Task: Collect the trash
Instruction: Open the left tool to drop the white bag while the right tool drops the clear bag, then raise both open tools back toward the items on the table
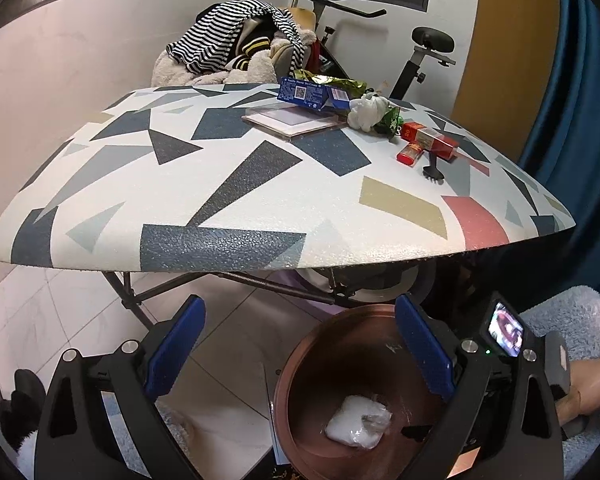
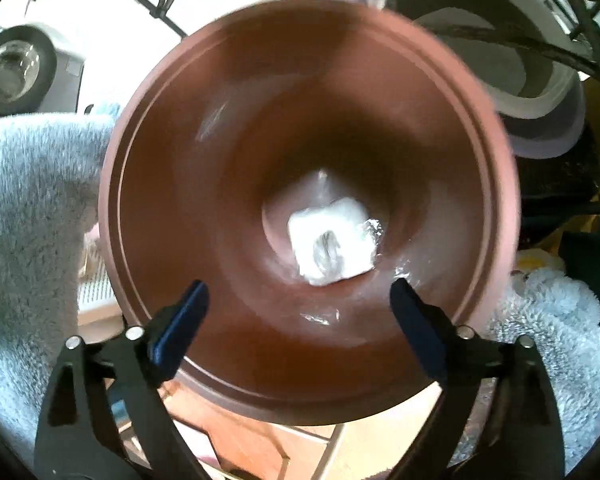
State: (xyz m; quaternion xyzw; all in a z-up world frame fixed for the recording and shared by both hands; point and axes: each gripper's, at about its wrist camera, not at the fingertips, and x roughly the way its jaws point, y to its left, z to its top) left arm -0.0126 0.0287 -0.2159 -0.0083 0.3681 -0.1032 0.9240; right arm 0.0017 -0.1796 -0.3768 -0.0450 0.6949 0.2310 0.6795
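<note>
A copper-brown round bin (image 1: 300,368) stands on the floor below the table; it fills the right wrist view (image 2: 148,208). A white plastic-wrapped packet (image 1: 358,426) lies at its bottom, also seen from above (image 2: 332,248). My left gripper (image 1: 300,344) is open and empty, in front of the table edge above the bin. My right gripper (image 2: 300,312) is open and empty over the bin mouth. On the patterned table (image 1: 228,184) lie a blue carton (image 1: 306,92), a white crumpled wad (image 1: 368,110), a green wrapper (image 1: 392,120), a red pack (image 1: 430,142) and a black fork (image 1: 432,170).
A clear flat case (image 1: 292,118) lies mid-table. A pile of clothes (image 1: 236,48) and an exercise bike (image 1: 416,60) stand behind the table. Grey fluffy fabric (image 2: 32,184) flanks the bin. A white tub (image 2: 512,60) sits under the table.
</note>
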